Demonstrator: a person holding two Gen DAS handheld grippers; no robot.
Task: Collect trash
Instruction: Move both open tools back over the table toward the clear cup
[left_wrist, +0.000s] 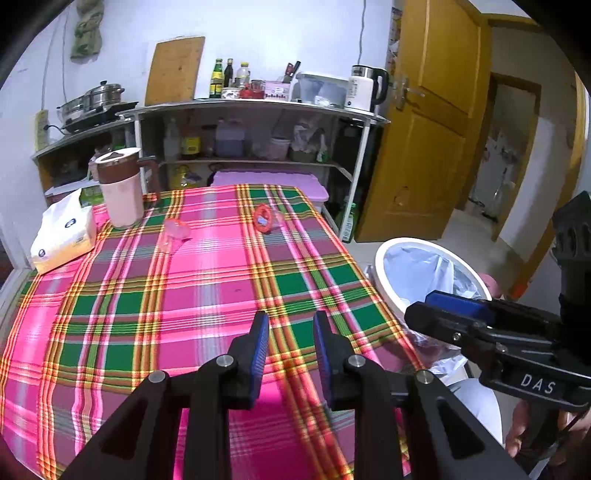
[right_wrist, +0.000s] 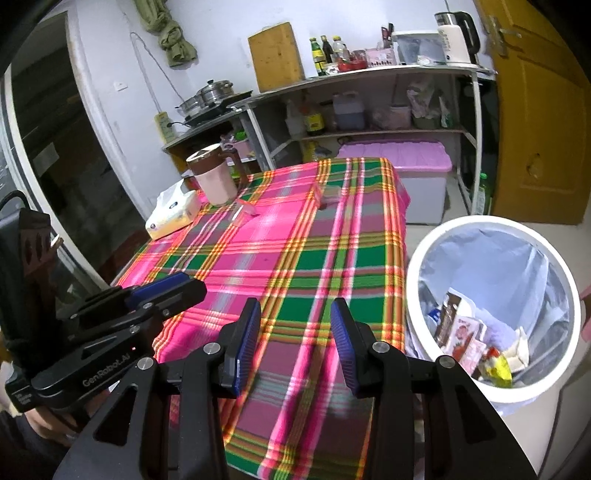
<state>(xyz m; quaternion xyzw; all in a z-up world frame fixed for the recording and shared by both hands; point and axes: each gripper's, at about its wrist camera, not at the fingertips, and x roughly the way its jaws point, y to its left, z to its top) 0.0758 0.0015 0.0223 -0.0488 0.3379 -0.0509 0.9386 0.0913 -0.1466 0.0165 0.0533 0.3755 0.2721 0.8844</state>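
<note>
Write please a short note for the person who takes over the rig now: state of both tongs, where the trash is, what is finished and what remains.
Left tongs: open by a narrow gap, empty, above the near part of the plaid tablecloth.
Right tongs: open wider, empty, at the table edge beside the white bin.
Done: several wrappers and cartons already lie in the bin.
Left: two small pieces at the far end of the table, a clear pinkish one near the jug and a red-ringed one.
The tissue pack looks like no trash.
</note>
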